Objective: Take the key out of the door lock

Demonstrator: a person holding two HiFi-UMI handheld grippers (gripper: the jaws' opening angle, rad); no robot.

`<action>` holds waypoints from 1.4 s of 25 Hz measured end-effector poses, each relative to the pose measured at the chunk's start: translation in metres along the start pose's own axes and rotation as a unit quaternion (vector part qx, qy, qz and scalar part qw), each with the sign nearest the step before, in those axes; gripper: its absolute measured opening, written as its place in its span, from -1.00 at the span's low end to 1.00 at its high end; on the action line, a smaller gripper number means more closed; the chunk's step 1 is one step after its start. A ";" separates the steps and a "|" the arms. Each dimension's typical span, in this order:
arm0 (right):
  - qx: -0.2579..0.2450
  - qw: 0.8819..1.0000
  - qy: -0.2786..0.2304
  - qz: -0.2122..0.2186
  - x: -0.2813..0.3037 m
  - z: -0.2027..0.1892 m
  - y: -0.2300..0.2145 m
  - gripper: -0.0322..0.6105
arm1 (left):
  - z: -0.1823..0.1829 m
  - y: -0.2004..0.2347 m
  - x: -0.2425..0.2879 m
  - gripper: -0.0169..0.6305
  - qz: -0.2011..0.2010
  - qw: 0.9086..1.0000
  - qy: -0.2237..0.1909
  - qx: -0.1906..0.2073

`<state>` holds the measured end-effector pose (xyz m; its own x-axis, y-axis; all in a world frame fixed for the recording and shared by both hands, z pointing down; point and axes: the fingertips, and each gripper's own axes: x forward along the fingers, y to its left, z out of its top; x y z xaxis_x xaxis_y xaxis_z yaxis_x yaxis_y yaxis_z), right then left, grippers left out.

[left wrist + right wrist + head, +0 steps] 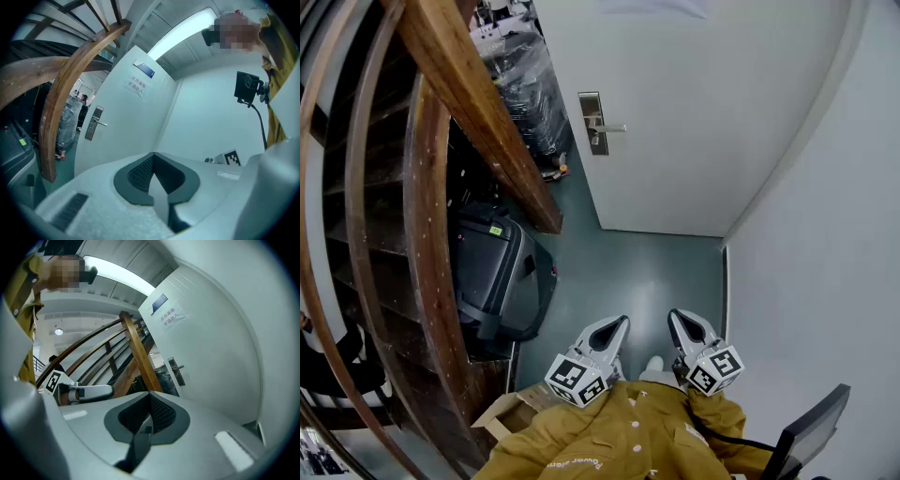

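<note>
The left gripper (617,328) is held low before the door (694,112), its jaws pressed together with nothing between them. Just to its right, the right gripper (679,319) has its jaws closed the same way and is likewise empty. Both are drawn in against the person's mustard jacket (619,436) and touch nothing else. The lock plate (592,123) sits at the door's left edge, well apart from both grippers and ahead of them across the bare grey-green floor (628,272). Its lever handle (612,128) points toward the door's middle. The key itself is too small to make out in any view. Left of the door, a curved wooden stair rail (478,103) runs down to the floor near the door's bottom left corner. Plastic-wrapped bundles (520,84) stand behind the rail, close to the lock side of the door. A black boxy machine (492,272) sits on the floor under the rail, between the door and an open cardboard box (502,412). A printed notice (136,86) hangs high on the door. Right of the door a white wall (825,234) meets it at a corner, and a dark flat panel (811,431) stands near the person's right side.
</note>
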<state>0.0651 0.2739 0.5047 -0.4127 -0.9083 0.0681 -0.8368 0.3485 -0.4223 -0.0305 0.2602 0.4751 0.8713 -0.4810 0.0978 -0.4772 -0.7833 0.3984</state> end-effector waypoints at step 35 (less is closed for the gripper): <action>-0.030 0.997 0.023 0.068 0.045 0.038 -0.071 -0.88 | 0.007 0.030 0.054 -0.96 0.071 0.997 -0.028 -0.025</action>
<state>0.1198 0.1995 0.5031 -0.5380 -0.8410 0.0563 -0.7920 0.4816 -0.3753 0.0011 0.2082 0.4858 0.7872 -0.6075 0.1057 -0.5873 -0.6864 0.4289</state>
